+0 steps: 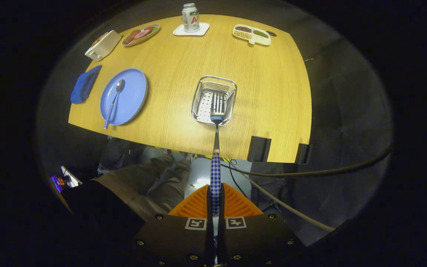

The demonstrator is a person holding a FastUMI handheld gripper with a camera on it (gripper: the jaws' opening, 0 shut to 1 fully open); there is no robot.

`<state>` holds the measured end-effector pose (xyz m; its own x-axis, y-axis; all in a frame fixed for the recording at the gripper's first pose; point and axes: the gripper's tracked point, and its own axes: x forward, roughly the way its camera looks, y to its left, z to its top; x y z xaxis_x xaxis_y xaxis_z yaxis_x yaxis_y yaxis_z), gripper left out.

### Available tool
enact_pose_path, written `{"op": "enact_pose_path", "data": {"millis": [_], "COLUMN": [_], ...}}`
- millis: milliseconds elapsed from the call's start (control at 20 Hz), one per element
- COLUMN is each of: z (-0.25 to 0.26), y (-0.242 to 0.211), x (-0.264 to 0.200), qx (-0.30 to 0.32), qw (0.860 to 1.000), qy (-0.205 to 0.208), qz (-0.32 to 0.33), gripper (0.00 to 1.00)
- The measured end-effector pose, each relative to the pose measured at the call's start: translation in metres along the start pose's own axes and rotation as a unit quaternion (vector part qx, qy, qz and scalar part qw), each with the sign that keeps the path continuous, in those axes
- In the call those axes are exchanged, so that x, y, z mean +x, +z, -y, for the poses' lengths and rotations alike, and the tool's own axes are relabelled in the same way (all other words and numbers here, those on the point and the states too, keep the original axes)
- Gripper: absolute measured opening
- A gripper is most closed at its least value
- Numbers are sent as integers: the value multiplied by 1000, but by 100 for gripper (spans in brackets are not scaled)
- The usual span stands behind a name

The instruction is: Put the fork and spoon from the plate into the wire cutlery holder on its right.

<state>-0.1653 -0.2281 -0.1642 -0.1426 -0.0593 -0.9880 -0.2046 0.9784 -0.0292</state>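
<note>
Cam on tongs (pixel 215 202), high – facing down, table (pixel 184 66) far

Wooden table (pixel 184 74): plate (pixel 133 92), wire holder (pixel 202 91), cloth (pixel 83 85)

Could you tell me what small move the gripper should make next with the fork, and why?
Probably lower a little and open. The gripper is shut on the fork by its handle, and the tines already hang over the holder. The spoon waits on the plate.

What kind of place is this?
Probably a staged dining table in a recording booth: a wooden table with a plate and snack trays. The gripper holds a fork over the holder.
</note>
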Motion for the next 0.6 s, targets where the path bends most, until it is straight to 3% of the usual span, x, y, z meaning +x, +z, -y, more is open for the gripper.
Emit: {"op": "enact_pose_path", "data": {"millis": [250, 600], "z": [20, 11], "y": [24, 53], "x": [3, 14], "qx": [-63, -74], "qw": [994, 983], "qy": [-34, -13], "qz": [-84, -165], "gripper": [4, 4]}}
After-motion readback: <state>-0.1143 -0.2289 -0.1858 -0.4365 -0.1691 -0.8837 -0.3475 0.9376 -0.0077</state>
